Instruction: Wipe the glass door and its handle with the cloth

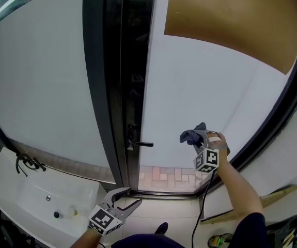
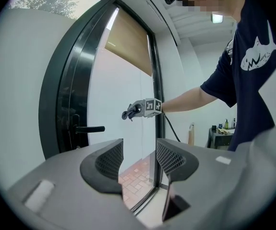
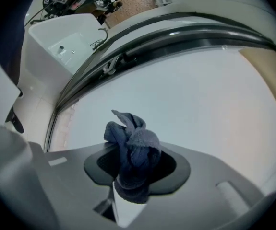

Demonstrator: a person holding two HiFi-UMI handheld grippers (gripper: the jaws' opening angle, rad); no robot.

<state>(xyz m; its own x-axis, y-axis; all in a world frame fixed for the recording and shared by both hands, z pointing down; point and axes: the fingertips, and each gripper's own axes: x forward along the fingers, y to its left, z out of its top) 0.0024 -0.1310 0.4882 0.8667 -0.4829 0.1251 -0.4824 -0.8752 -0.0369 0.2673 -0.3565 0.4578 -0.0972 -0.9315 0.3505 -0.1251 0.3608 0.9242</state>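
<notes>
Two tools are showing: the right tool point(image 3: 135, 166) is pinching the bunched cloth point(image 3: 130, 138) at the lower middle of the frame, close before the glass door point(image 3: 200, 104). The left tool point(image 2: 139, 153) is hanging spread, empty. I am judging the cloth needs pressing flat, then moving left to the handle point(image 1: 142, 143).

We hold the right gripper point(image 1: 199, 138) raised, with the forearm point(image 1: 236, 182) extended forward and the jaws clamped on the cloth point(image 3: 133, 152). We hold the left gripper point(image 1: 126, 198) low and close to the body, jaws apart with nothing between them.
</notes>
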